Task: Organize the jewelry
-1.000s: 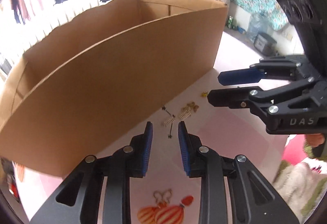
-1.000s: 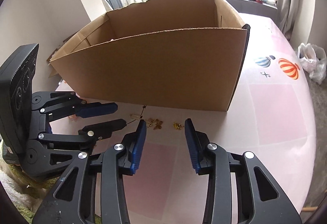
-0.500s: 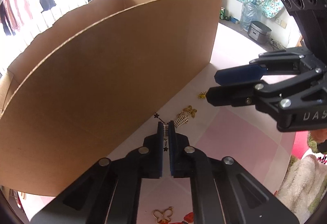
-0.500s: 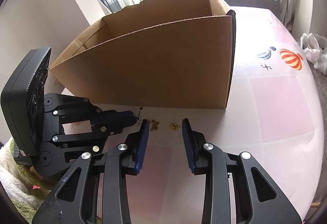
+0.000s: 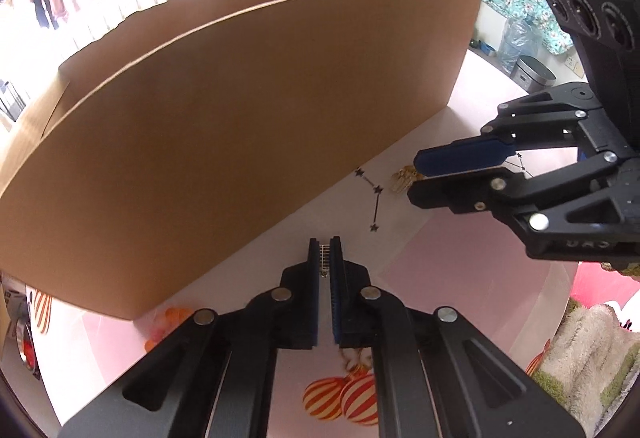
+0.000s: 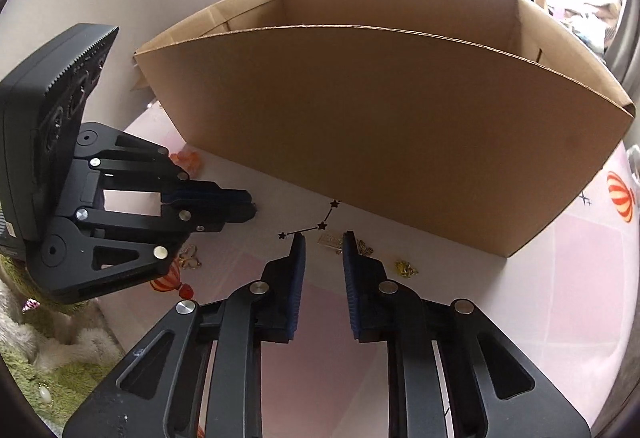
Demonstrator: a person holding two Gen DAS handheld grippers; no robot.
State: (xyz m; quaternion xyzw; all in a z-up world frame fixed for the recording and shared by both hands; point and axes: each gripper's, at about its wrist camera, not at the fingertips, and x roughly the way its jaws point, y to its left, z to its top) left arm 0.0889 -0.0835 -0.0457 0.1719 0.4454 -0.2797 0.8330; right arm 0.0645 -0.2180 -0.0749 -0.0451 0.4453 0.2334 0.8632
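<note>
My left gripper [image 5: 325, 250] is shut on a small gold ladder-shaped earring [image 5: 325, 258], held just above the pink table in front of the cardboard box [image 5: 260, 126]. In the right wrist view the left gripper [image 6: 250, 208] shows at the left. My right gripper [image 6: 323, 244] is closing, with a matching gold ladder earring [image 6: 330, 240] lying on the table between its fingers, untouched. A black star chain [image 6: 316, 226] lies just beyond its left finger. A gold butterfly [image 6: 365, 247] and a small gold charm [image 6: 406, 268] lie to the right. The right gripper [image 5: 413, 178] also shows in the left wrist view.
The tall open cardboard box [image 6: 380, 142] fills the far side. The pink tablecloth [image 6: 520, 318] has balloon prints. Another gold butterfly piece [image 6: 190, 258] lies under the left gripper. A fluffy green and white textile [image 6: 48, 370] sits past the table's near-left edge.
My left gripper shut on the gold ladder earring and drew it back from the cluster. My right gripper narrowed its jaws, rolled and shifted over the other gold earring.
</note>
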